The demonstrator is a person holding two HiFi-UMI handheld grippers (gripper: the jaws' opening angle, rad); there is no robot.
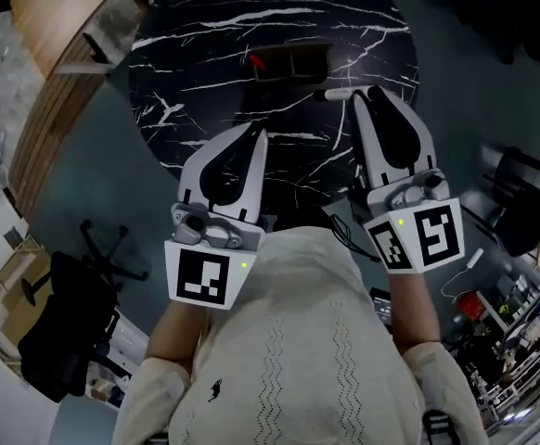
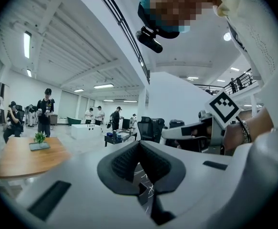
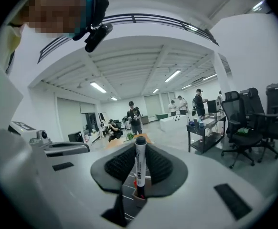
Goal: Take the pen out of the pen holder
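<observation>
Pen [image 3: 140, 162] — slim, white — in right gripper's [image 3: 139, 149] ribbed pads [image 3: 116, 165]

Cream knit sweater [image 1: 289, 341] (small dark chest emblem [image 1: 213, 390]), white left gripper [image 1: 254, 135], right gripper [image 1: 365, 94], black-and-white marker cubes [image 1: 203, 278]

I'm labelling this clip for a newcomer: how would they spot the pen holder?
Find the black white-veined marble table. Just beyond the right gripper sits the pen holder: a low dark open box with something red at its left end, unlike the white pen clamped in that gripper.
</observation>
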